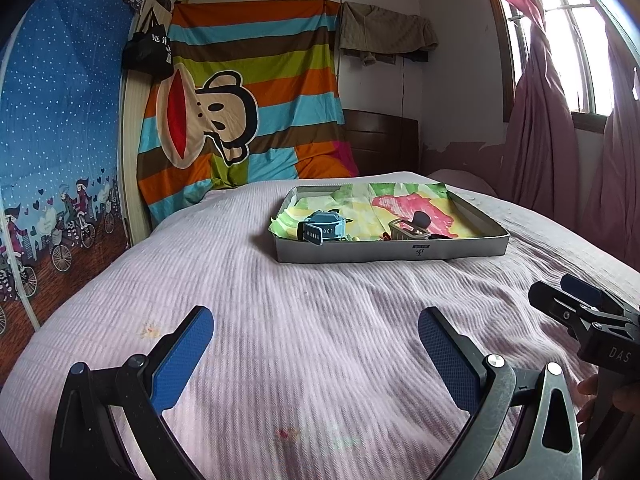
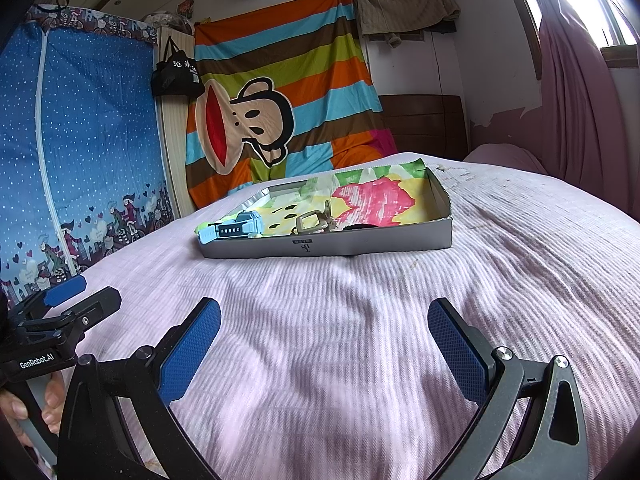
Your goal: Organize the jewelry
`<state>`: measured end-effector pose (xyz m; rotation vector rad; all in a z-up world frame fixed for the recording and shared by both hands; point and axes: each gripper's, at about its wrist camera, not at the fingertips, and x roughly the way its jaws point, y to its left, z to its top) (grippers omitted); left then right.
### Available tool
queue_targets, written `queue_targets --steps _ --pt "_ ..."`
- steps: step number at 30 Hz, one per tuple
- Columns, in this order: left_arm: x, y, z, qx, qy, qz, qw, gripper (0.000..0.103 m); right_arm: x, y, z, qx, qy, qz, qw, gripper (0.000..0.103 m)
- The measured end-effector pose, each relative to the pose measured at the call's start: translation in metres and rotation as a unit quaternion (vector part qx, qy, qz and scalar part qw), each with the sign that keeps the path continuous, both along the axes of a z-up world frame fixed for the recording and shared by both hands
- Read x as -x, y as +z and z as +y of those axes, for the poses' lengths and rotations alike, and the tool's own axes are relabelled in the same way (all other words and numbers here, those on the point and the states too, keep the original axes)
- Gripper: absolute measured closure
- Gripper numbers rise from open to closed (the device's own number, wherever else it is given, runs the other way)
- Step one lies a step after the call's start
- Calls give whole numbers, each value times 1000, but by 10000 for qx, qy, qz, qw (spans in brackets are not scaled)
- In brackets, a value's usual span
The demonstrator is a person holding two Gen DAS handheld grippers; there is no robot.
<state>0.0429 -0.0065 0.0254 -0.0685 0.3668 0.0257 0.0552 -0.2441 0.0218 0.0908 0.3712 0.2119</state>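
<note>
Left wrist: left gripper [image 1: 316, 354], right gripper [image 2: 324, 348] wide apart, empty; tray [image 1: 400, 250] ahead.

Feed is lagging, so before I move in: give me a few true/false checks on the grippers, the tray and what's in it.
1. Both the left gripper and the right gripper are open and hold nothing. True.
2. The blue watch lies on the bedspread outside the tray. False: it lies inside the tray, at its left end.
3. The tray is lined with a colourful cloth. True.
4. The left gripper is touching the tray. False: it is well short of it, over the pink bedspread.
5. The tray sits on a wooden table. False: it sits on the bedspread.
</note>
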Motion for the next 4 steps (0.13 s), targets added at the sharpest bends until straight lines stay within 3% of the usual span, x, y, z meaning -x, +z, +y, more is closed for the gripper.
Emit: queue_targets --steps 4 --pt "1 0 -1 -3 -2 10 10000 0 0 0 0 6 1 1 10000 1"
